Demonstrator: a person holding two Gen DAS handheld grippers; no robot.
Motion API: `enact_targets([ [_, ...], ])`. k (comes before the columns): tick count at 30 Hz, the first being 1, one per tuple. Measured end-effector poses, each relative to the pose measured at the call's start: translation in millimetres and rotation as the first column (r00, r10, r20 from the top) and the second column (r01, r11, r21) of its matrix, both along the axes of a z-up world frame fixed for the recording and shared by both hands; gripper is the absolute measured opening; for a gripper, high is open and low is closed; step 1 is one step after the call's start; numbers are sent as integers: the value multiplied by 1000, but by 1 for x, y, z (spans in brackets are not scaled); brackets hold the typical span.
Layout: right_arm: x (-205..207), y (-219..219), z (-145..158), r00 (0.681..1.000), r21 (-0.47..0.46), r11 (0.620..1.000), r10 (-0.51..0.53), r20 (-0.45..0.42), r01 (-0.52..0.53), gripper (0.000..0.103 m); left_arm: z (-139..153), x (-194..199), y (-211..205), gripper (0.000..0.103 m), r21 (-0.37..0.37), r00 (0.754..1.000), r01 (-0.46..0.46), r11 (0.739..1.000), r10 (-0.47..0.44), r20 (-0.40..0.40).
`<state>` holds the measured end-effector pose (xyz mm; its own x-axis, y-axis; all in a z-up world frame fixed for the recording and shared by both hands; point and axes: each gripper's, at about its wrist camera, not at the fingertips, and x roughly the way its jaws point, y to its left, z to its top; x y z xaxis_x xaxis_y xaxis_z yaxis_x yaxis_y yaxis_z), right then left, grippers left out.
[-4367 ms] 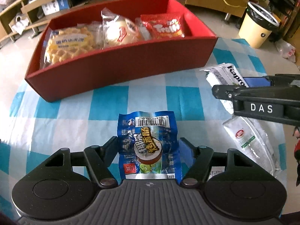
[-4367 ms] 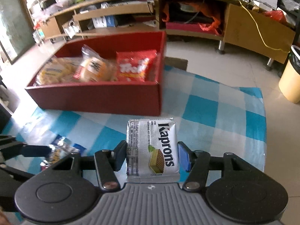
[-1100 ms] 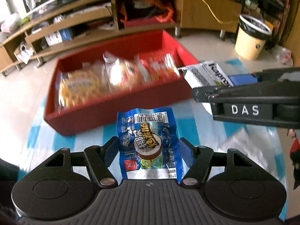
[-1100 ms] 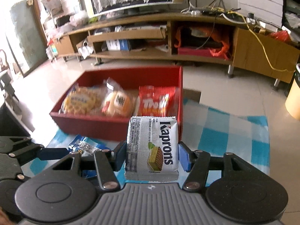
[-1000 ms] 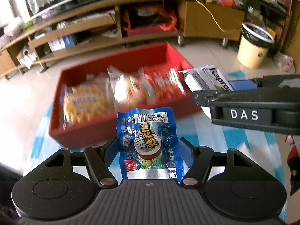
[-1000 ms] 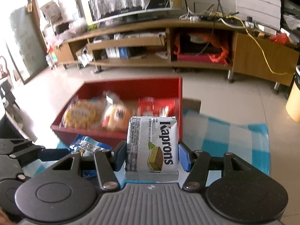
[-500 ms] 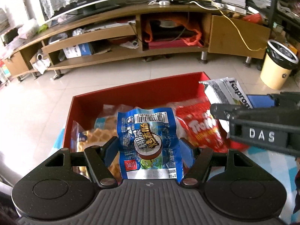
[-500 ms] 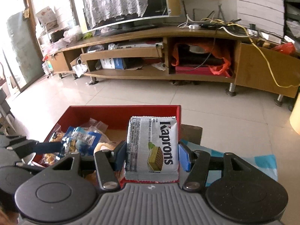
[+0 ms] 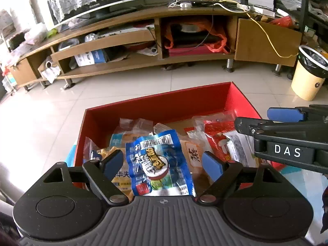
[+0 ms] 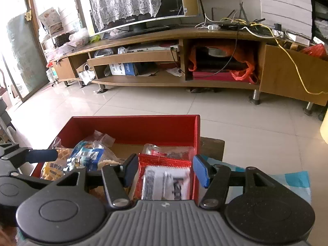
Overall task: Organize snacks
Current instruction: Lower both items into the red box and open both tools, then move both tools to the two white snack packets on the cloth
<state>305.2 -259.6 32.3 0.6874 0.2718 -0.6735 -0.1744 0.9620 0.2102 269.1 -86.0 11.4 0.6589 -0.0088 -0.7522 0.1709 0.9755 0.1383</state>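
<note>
Item: two snack packs at release over the red box (image 9: 160,106).

Left gripper (image 9: 163,163): jaws have just been opening, apart, blue pack (image 9: 158,164) loose between them on the box's contents. Right gripper (image 10: 164,169): jaws apart, white pack (image 10: 166,182) lying between them on the red bag (image 10: 164,161). Next: lift both grippers clear without snagging wrappers.
</note>
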Motion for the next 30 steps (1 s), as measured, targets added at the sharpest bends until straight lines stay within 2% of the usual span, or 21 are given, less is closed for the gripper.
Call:
enact_targets([
  [12, -44, -15, 21, 1000, 7, 1000, -22, -1, 22, 63, 17, -37, -4, 92, -33, 998, 56, 998, -55, 16],
  [20, -86, -29, 17, 998, 1, 999, -42, -55, 42, 63, 11, -73, -10, 92, -52, 991, 125, 991, -127, -38],
  [27, -133, -44, 5, 990, -29, 998, -63, -129, 59, 63, -13, -124, -20, 92, -63, 962, 215, 975, -223, -158],
  [30, -151, -55, 3, 984, -27, 997, -80, -161, 77, 63, -25, -146, -26, 92, -81, 937, 274, 958, -285, -204],
])
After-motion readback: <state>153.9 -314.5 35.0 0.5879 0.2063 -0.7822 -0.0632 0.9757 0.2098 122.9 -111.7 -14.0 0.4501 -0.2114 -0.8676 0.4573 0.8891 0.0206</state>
